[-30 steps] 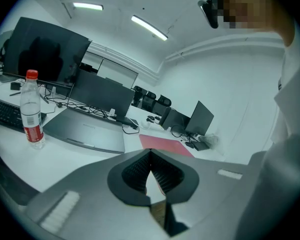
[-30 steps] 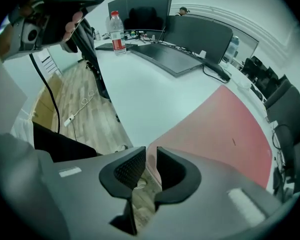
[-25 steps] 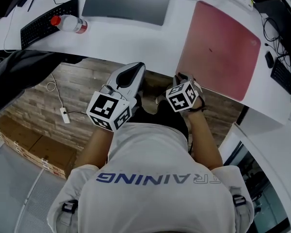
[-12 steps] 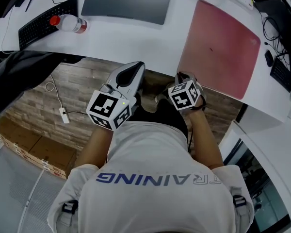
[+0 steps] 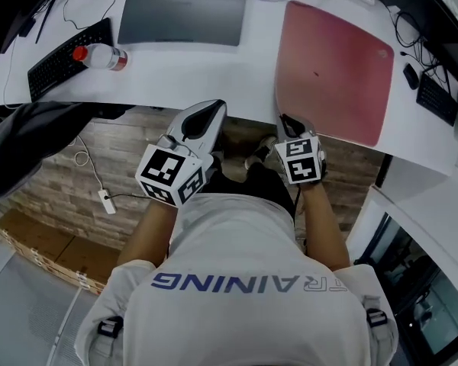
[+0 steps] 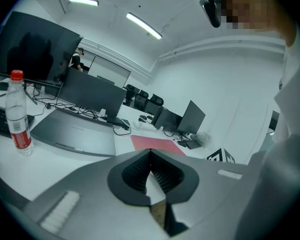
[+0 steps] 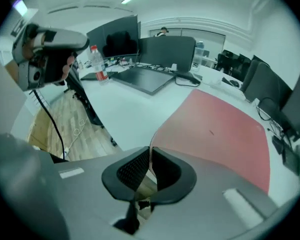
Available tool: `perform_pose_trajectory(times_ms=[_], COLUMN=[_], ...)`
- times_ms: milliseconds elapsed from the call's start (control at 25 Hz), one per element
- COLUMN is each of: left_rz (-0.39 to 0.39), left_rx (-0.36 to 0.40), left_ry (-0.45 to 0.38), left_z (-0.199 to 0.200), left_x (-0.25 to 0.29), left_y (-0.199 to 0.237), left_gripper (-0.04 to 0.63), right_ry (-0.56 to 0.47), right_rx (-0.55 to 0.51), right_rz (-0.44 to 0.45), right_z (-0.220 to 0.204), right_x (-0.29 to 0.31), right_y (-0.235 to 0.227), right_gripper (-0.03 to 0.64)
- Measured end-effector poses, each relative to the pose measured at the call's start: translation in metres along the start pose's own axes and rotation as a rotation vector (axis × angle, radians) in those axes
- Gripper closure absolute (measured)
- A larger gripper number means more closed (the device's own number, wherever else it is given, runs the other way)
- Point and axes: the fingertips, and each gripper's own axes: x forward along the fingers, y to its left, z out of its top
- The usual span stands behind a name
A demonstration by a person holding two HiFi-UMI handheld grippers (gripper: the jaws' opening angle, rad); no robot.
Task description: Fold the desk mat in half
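Observation:
A dusky red desk mat [image 5: 332, 67] lies flat on the white desk [image 5: 198, 75], its near left corner at the desk's front edge. My right gripper [image 5: 285, 122] is at that corner. In the right gripper view the mat [image 7: 215, 129] spreads ahead, and its corner edge runs between the black pads [image 7: 135, 169] of the right gripper [image 7: 150, 153], whose jaws are closing and pinch it. My left gripper [image 5: 206, 113] hovers at the desk's front edge left of the mat, jaws shut with nothing in them [image 6: 150, 154]. The mat [image 6: 157, 143] shows far off.
A water bottle with a red cap [image 5: 99, 55] lies beside a black keyboard [image 5: 65, 56] at the left. A grey flat pad [image 5: 179, 10] sits at the back middle. Cables and dark devices [image 5: 431, 90] crowd the right. A black chair [image 5: 30, 139] stands at the left over the wooden floor.
My right gripper has edged forward to the mat's near left corner and its jaws have closed on it. The left gripper has barely moved.

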Motion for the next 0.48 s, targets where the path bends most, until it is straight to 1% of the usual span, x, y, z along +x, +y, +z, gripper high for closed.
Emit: perform_pose_trajectory(times_ms=[160, 320, 480], left_rz=[-0.045, -0.083, -0.106], left_rx=[0.041, 0.083, 0.117], left_ry=[-0.006, -0.008, -0.014], left_z=[0.010, 0.018, 0.023], left_x=[0.011, 0.029, 0.047], left_y=[-0.029, -0.063, -0.101], left_gripper=[0.595, 0.595, 0.596], right_ry=[-0.089, -0.153, -0.211], right_rx=[0.130, 0.220, 0.304], right_rz=[-0.015, -0.047, -0.064], right_z=[-0.001, -0.011, -0.029], right_x=[-0.029, -0.053, -0.076], right_y=[-0.032, -0.070, -0.109], right_gripper=[0.583, 0.583, 0.583])
